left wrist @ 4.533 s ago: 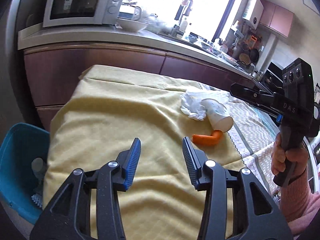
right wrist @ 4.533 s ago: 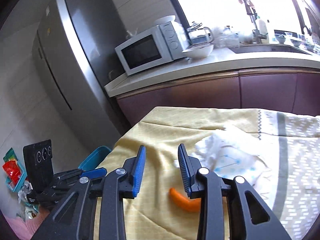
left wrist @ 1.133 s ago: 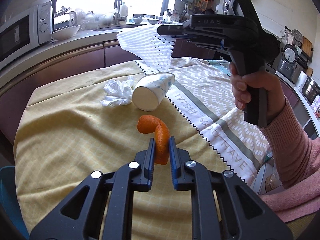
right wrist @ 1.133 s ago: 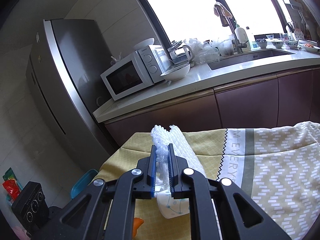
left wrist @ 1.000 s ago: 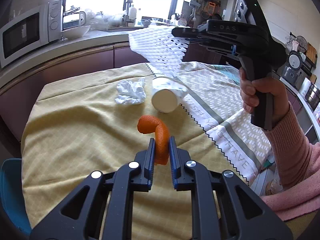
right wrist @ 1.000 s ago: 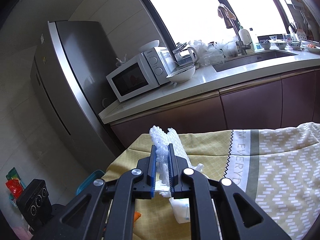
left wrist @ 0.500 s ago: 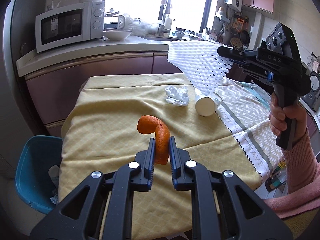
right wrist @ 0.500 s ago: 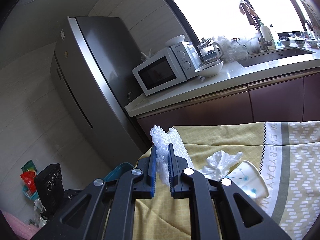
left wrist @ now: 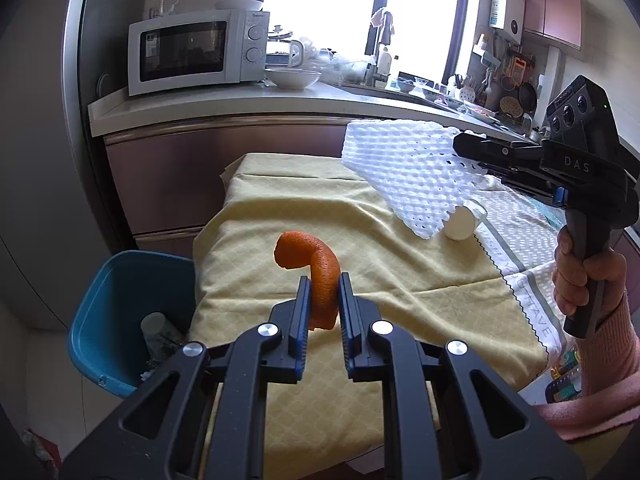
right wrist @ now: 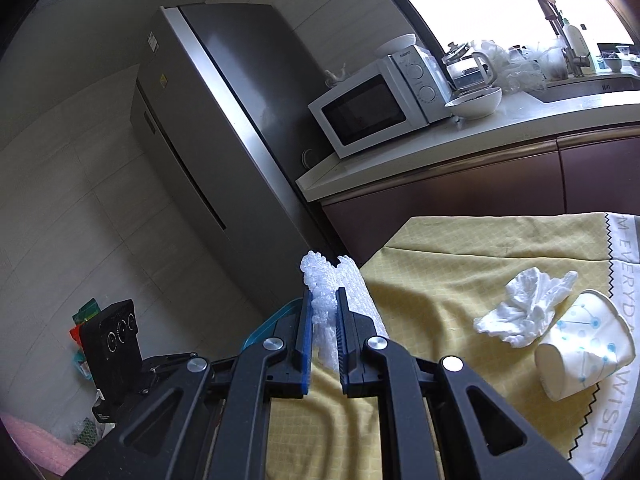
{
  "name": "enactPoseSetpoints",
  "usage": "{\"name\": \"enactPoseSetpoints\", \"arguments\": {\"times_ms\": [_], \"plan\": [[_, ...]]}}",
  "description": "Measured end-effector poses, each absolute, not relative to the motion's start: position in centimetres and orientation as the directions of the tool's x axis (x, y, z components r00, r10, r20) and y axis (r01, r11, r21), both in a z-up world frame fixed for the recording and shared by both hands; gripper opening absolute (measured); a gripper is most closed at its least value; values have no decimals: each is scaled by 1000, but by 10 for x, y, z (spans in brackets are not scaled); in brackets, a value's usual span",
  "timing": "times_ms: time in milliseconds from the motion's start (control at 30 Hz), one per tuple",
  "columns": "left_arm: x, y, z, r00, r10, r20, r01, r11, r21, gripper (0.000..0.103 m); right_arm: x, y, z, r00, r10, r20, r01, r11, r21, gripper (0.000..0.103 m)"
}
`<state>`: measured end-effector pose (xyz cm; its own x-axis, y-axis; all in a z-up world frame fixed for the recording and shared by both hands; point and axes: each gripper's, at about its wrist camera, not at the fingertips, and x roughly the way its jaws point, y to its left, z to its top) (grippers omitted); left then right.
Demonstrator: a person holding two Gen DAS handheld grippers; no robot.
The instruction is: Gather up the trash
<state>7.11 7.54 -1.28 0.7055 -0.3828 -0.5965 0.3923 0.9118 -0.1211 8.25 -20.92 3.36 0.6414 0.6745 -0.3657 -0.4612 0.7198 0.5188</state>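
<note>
My left gripper [left wrist: 323,280] is shut on a curved strip of orange peel [left wrist: 316,268], held in the air above the yellow tablecloth [left wrist: 380,264]. My right gripper [right wrist: 323,294] is shut on a white foam net sleeve [right wrist: 320,280]; in the left wrist view the net [left wrist: 408,176] hangs from that gripper [left wrist: 464,148] over the table's far right. A paper cup [right wrist: 584,344] lies on its side beside a crumpled white tissue [right wrist: 524,308]. A blue bin [left wrist: 116,308] with some rubbish in it stands on the floor at the table's left end.
A counter [left wrist: 248,108] with a microwave [left wrist: 196,52], a bowl and a sink runs behind the table. A tall steel fridge [right wrist: 224,136] stands left of it. A person's hand [left wrist: 584,280] in a pink sleeve grips the right tool's handle.
My left gripper has swung left with the peel, so the blue bin has come further into view. The right gripper has carried the foam net leftwards too; the cup and tissue lie where they were.
</note>
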Motion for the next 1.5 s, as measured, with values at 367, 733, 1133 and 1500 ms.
{"name": "enactPoseSetpoints", "arguments": {"times_ms": [367, 733, 1133, 1500], "plan": [[68, 116, -10, 743, -314, -592, 304, 945, -120, 14, 94, -155, 32, 561, 734, -383, -526, 673, 520, 9], [69, 148, -9, 766, -250, -592, 225, 967, -117, 14, 106, -118, 26, 492, 772, -403, -567, 635, 524, 9], [76, 175, -16, 775, -175, -607, 139, 985, -107, 14, 119, -86, 21, 434, 799, -416, -596, 601, 532, 9], [81, 188, -25, 768, -137, -626, 95, 990, -100, 14, 128, -63, 15, 386, 816, -431, -607, 576, 547, 9]]}}
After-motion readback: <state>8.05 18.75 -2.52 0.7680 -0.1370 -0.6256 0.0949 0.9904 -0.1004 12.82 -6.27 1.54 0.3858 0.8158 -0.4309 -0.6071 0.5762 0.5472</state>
